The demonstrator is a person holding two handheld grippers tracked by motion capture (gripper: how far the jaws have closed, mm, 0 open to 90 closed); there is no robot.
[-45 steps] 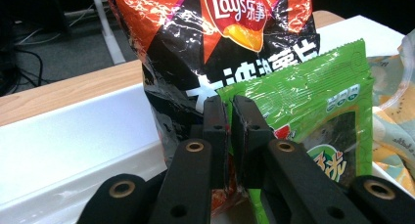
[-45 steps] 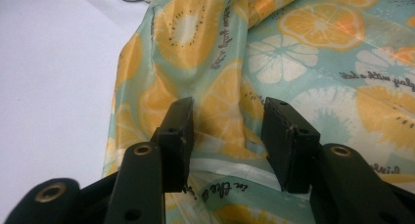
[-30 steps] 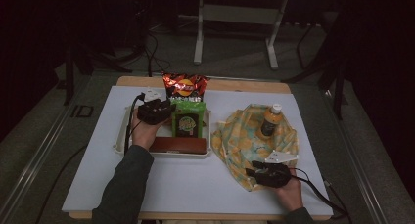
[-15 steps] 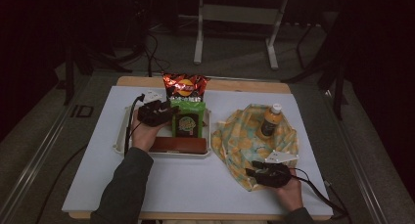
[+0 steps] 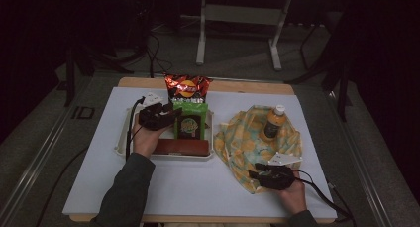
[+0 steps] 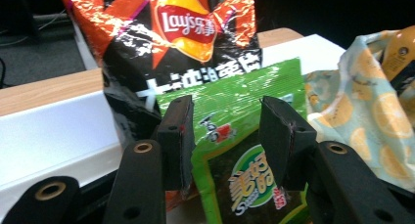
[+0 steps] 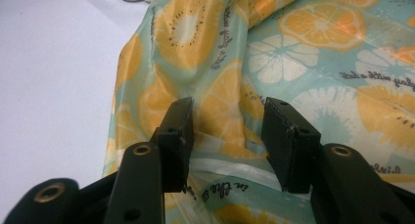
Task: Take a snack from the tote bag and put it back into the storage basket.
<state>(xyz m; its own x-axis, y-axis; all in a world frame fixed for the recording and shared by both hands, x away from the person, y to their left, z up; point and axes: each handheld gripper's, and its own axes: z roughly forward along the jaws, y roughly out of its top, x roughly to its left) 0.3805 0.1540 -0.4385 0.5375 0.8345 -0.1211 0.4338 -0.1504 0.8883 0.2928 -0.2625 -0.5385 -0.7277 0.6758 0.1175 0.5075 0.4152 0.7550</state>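
Here | left gripper (image 5: 171, 116) jaws just parting, green snack bag (image 6: 247, 150) loose between them, long axis away | right gripper (image 7: 227, 136) jaws released over fruit-print bag (image 7: 303, 72), farther from green snack bag

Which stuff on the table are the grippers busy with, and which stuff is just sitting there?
Busy with:
- green snack packet, in front of the left gripper, whose jaws just opened wider
- fruit-print bag, under the open right gripper

Just sitting there:
- red chip bag
- brown box in the white tray
- bottle on the bag
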